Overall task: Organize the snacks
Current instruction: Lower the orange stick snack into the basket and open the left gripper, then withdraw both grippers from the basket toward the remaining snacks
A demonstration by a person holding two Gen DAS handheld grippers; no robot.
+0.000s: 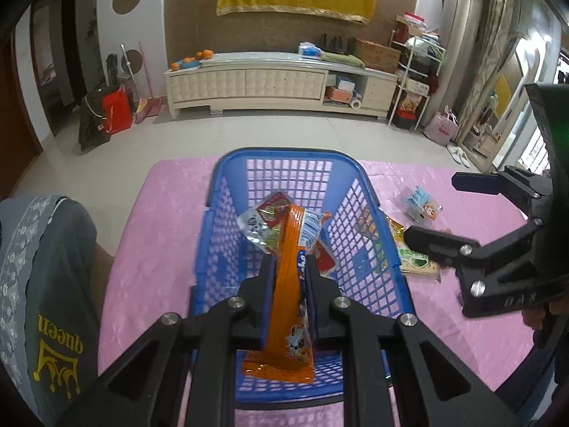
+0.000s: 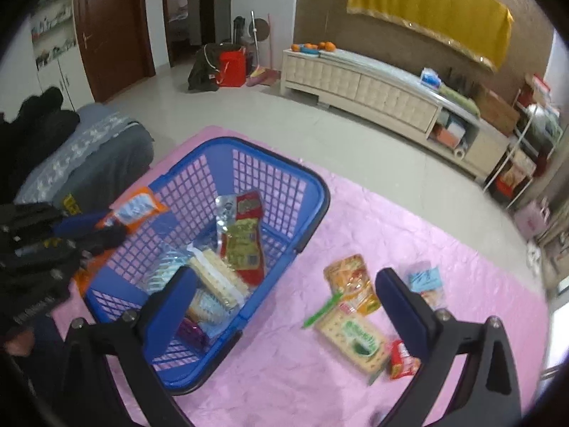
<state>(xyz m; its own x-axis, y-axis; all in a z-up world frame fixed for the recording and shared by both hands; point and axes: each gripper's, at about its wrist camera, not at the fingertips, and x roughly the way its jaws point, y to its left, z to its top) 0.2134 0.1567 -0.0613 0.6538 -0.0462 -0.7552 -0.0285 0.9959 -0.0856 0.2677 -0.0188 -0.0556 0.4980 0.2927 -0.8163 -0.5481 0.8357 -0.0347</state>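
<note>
1. A grey cushion point(image 2: 103, 149) is seen off the left edge of the pink cloth point(image 2: 320, 384).
2. The left gripper point(image 1: 290, 270) is held above the near end of the blue basket point(image 1: 227, 163). Its jaws are pinched on a long orange snack pack point(image 1: 290, 306), which is held up over the basket.
3. The blue basket is set on the left part of the pink cloth. Inside it, a red and green snack pack point(image 2: 245, 238) is leaned near the far wall, and a pale cracker pack point(image 2: 220, 277) is laid near the right wall.
4. On the right part of the cloth, outside the basket, an orange pouch point(image 2: 350, 284), a green stick point(image 2: 322, 311), a green cracker pack point(image 2: 359, 343), a small red pack point(image 2: 402, 359) and a blue and clear bag point(image 2: 426, 281) are laid close together.
5. The right gripper point(image 2: 284, 302) is held above the cloth's near edge. Its jaws are spread wide, and nothing is held between them.
</note>
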